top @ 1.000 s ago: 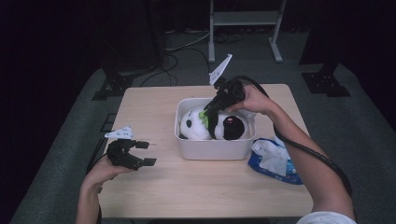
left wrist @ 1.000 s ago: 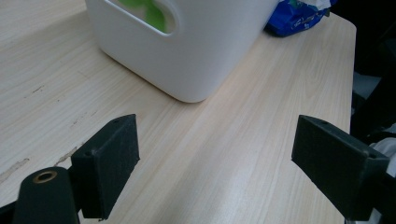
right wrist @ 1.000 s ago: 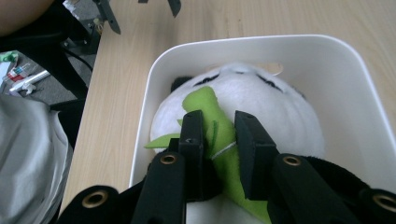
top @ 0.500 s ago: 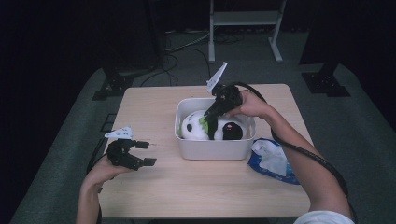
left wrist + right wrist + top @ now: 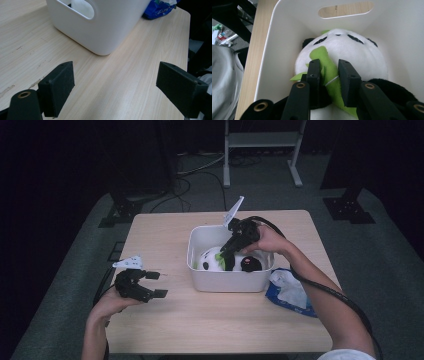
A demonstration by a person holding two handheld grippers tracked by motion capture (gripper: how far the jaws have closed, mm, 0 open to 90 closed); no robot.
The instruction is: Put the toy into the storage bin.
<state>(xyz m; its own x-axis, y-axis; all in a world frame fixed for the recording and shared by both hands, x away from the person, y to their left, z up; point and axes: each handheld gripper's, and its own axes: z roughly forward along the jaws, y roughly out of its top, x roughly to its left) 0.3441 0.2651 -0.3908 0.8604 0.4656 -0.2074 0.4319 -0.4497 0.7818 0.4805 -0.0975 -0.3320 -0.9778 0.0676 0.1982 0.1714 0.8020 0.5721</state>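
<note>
the right gripper is pinching the panda's green leaf, seemingly clamped. the leaf is running lengthwise between its jaws, inside the white bin.

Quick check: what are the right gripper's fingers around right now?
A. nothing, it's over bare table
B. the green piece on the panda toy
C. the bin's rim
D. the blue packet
B. In the right gripper view the right gripper has its fingers on either side of the green piece on the panda inside the bin.
</note>
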